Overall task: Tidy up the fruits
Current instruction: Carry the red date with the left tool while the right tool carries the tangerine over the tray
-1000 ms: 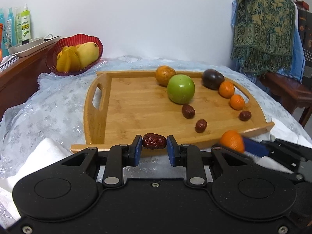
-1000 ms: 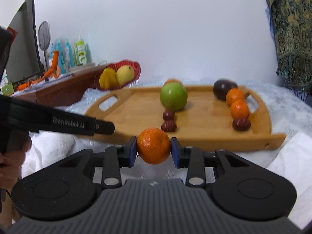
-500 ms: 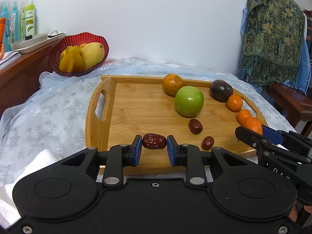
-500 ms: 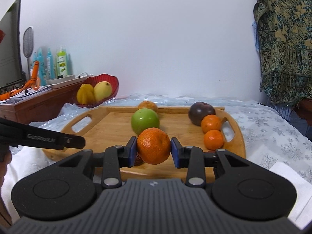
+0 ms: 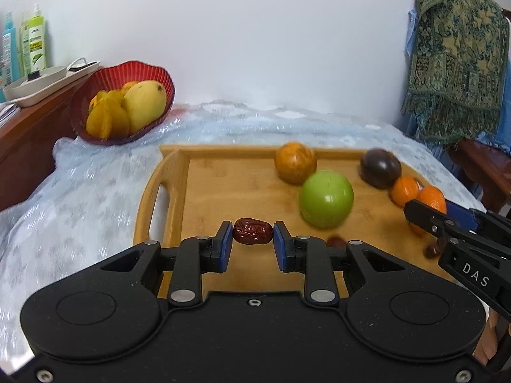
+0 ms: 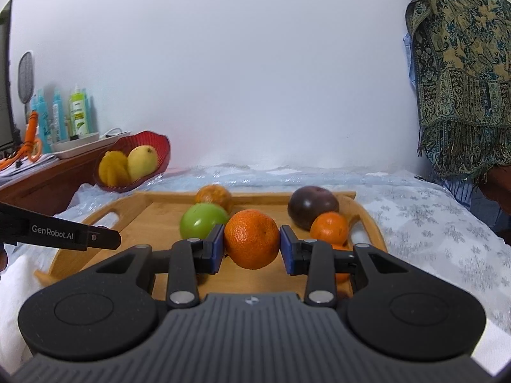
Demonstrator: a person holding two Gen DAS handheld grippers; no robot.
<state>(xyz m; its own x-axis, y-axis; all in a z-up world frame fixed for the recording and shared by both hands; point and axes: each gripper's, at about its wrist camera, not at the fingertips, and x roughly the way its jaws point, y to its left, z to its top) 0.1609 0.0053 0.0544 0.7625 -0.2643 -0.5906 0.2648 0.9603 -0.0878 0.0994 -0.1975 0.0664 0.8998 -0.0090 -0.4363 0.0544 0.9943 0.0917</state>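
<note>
My left gripper [image 5: 252,233] is shut on a wrinkled red date [image 5: 252,231], held over the near part of the wooden tray [image 5: 223,188]. My right gripper [image 6: 251,243] is shut on a tangerine [image 6: 251,238], held above the tray's right side [image 6: 367,220]; it shows in the left wrist view [image 5: 431,198] too. On the tray lie a green apple [image 5: 326,199], a mottled orange fruit [image 5: 295,166], a dark purple fruit [image 5: 380,168], a tangerine [image 5: 405,191] and small dates [image 5: 335,242].
A red basket [image 5: 95,118] with a mango and starfruit stands at the back left on the blue patterned cloth [image 5: 80,198]. A wooden cabinet [image 5: 19,146] with bottles is left of it. A patterned shawl [image 5: 456,51] hangs at the right.
Both grippers have moved forward over the tray with their fruit. The tray and its fruit appear nearer in both views.
</note>
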